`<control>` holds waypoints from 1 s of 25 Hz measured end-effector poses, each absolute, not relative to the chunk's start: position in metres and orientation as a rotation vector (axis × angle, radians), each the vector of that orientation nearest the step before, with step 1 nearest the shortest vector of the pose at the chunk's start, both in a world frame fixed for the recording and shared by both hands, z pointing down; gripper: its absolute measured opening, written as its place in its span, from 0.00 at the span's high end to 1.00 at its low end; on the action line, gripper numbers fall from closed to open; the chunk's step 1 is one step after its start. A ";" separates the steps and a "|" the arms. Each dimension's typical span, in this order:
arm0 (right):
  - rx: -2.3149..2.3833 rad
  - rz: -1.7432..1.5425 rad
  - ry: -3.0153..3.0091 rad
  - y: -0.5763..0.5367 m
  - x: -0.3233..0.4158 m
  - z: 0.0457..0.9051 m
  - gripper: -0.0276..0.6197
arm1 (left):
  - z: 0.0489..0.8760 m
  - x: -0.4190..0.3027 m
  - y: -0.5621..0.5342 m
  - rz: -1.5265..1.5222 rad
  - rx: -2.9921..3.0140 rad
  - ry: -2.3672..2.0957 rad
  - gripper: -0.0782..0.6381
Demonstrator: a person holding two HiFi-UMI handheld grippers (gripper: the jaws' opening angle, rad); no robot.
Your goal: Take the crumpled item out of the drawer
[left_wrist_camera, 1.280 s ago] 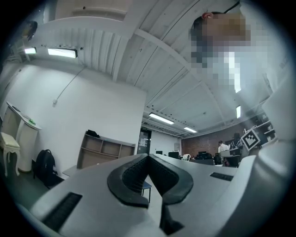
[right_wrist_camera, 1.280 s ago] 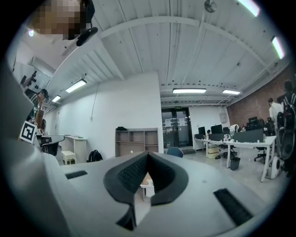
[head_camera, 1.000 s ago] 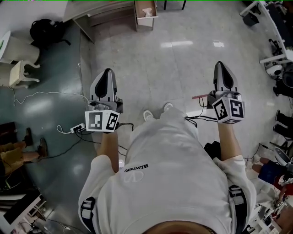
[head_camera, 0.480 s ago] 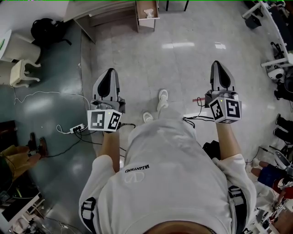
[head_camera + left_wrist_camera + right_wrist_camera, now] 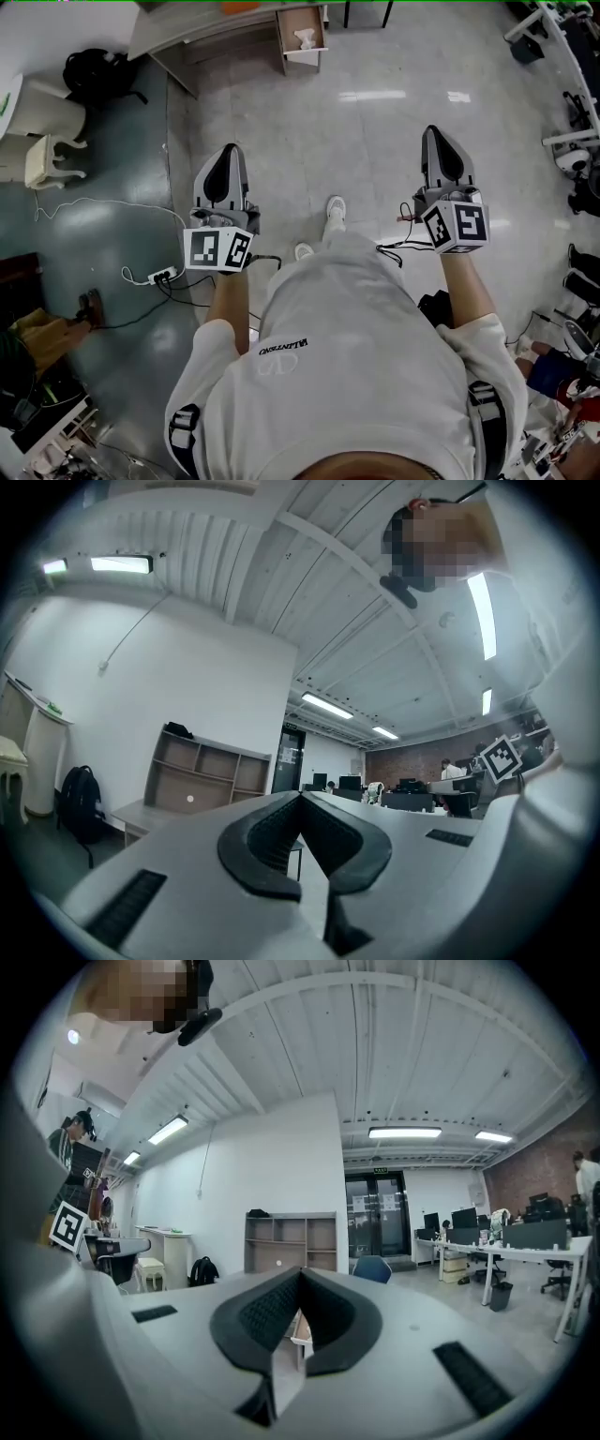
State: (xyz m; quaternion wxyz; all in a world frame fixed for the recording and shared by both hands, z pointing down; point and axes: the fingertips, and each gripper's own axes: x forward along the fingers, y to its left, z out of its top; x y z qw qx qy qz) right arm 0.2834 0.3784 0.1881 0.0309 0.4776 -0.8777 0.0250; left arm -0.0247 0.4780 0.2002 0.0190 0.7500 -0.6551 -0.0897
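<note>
A small wooden drawer (image 5: 285, 36) stands open on the floor at the top of the head view, beside a low desk. A crumpled white item (image 5: 305, 39) lies inside it. My left gripper (image 5: 224, 156) and right gripper (image 5: 442, 137) are held out level over the tiled floor, well short of the drawer. Both are shut with nothing between the pads. In the left gripper view the jaws (image 5: 300, 799) meet at the tips against the room's far wall. The right gripper's jaws (image 5: 300, 1275) also meet, and a bit of the wooden drawer (image 5: 299, 1329) shows under them.
A black backpack (image 5: 98, 71) and a white stool (image 5: 41, 159) stand at the left. A power strip with cables (image 5: 161, 276) lies on the floor by my left arm. An open shelf unit (image 5: 291, 1240) lines the far wall; desks (image 5: 511, 1246) and a blue chair (image 5: 373, 1267) are at the right.
Both grippers have moved forward across the floor with the person's step. The drawer now sits lower in the head view, so nearer. One shoe has swung ahead.
</note>
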 end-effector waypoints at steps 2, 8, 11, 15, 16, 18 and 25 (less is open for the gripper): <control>1.457 0.087 -2.710 0.359 0.283 0.189 0.96 | 0.200 -0.022 0.459 -0.278 2.324 -2.038 0.89; 1.415 0.108 -2.734 0.301 0.283 0.194 0.96 | 0.198 -0.012 0.405 -0.262 2.329 -2.049 0.89; 1.383 0.094 -2.740 0.274 0.283 0.197 0.96 | 0.192 -0.011 0.384 -0.259 2.317 -2.094 0.89; 1.339 0.088 -2.769 0.246 0.280 0.196 0.95 | 0.189 -0.007 0.359 -0.230 2.315 -2.125 0.89; 1.333 0.087 -2.775 0.240 0.280 0.196 0.96 | 0.189 -0.005 0.354 -0.219 2.316 -2.128 0.89; 1.328 0.098 -2.783 0.231 0.281 0.197 0.95 | 0.189 -0.001 0.345 -0.211 2.315 -2.127 0.89; 1.299 0.143 -2.792 0.214 0.279 0.207 0.95 | 0.188 0.011 0.319 -0.207 2.333 -2.086 0.89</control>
